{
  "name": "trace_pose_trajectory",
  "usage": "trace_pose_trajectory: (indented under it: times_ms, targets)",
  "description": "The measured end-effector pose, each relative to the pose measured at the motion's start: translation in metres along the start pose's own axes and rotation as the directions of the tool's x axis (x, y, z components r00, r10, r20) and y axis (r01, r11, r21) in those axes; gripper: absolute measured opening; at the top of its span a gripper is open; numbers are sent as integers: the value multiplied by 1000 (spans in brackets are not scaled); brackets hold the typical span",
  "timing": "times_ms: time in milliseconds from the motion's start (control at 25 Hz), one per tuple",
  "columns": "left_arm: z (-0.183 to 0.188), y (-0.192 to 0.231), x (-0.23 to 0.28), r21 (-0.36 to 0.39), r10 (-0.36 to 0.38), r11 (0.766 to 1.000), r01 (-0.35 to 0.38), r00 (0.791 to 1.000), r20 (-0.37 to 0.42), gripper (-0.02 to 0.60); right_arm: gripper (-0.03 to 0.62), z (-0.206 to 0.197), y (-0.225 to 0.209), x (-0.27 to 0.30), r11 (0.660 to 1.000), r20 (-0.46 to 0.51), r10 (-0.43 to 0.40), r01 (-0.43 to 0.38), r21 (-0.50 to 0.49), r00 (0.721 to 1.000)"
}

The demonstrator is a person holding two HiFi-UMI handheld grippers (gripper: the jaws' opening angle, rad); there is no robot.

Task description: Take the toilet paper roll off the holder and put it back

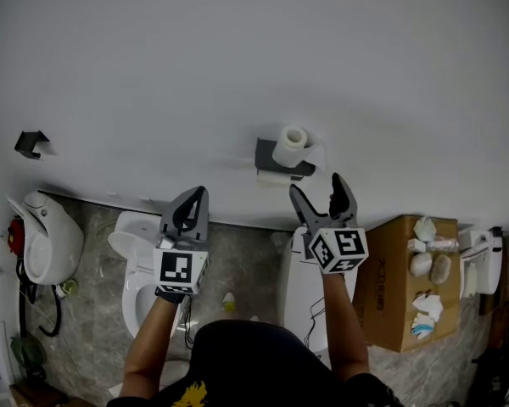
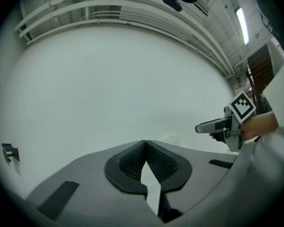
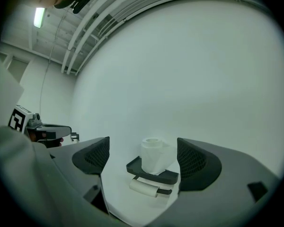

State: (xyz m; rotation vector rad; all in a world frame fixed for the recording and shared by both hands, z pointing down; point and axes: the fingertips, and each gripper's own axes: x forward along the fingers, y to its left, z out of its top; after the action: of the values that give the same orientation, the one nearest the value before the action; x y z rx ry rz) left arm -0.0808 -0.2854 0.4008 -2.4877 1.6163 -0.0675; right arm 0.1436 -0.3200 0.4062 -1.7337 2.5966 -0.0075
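A white toilet paper roll (image 1: 291, 145) stands upright on the shelf of a dark wall holder (image 1: 269, 158). In the right gripper view the roll (image 3: 153, 156) sits on the holder (image 3: 146, 170), with a white roll or bar (image 3: 143, 187) lying under the shelf. My right gripper (image 1: 316, 185) is open just below the holder, apart from it; the roll appears between its jaws (image 3: 143, 141) but farther off. My left gripper (image 1: 198, 195) is shut on nothing, lower left of the holder, facing bare wall (image 2: 145, 143).
Below the wall are a toilet (image 1: 140, 270), a white fixture (image 1: 47, 240) at the left, a cardboard box (image 1: 390, 287) with crumpled tissues on it, and a white dispenser (image 1: 479, 261). A small black hook (image 1: 31, 142) is on the wall at the far left.
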Motion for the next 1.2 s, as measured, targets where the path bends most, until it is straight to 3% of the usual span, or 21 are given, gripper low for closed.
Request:
trace_pose_trajectory:
  times_ms: [1200]
  targets:
    - [-6,4,0,9,-12,1000,13,1000,-22,15,407,-45,-22,109,1000,-111,-9,9,2,994]
